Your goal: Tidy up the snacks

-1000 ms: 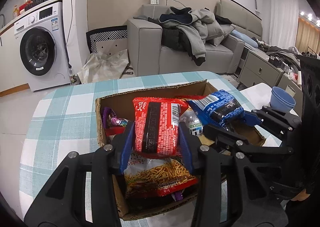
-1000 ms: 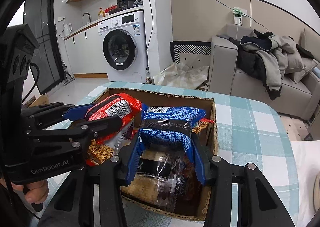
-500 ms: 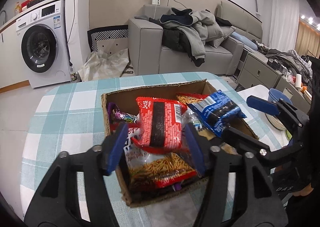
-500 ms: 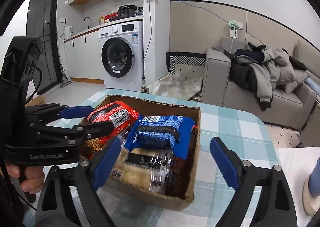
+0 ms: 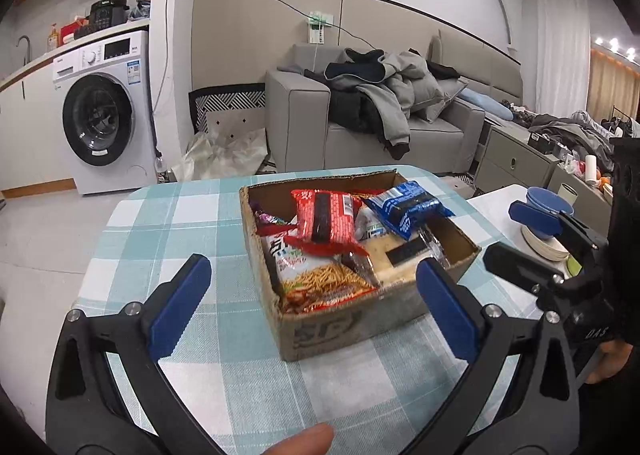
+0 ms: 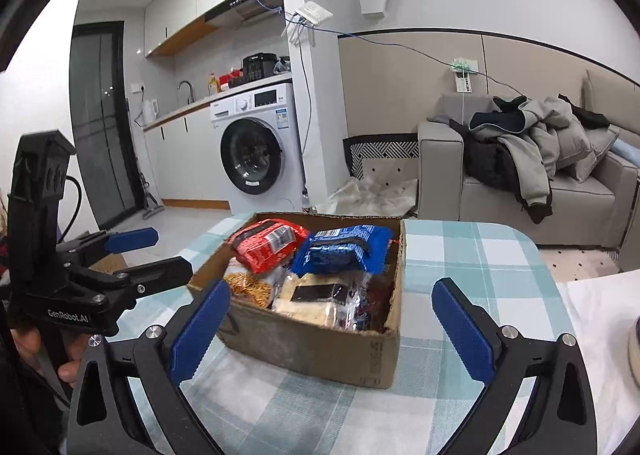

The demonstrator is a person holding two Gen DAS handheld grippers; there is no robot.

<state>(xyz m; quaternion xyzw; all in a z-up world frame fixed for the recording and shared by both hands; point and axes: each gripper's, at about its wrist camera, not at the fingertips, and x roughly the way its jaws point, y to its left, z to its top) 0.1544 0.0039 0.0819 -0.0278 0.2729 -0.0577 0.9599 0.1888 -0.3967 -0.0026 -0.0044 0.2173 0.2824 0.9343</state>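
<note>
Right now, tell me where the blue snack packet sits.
In the left wrist view, the blue snack packet lies atop the pile in the cardboard box, at its far right, beside the red packet.

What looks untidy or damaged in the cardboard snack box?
The red packet and blue packet lie tilted atop the pile in the brown cardboard box, whose rim is ragged and worn. Both the left gripper and right gripper are open, holding nothing.
</note>
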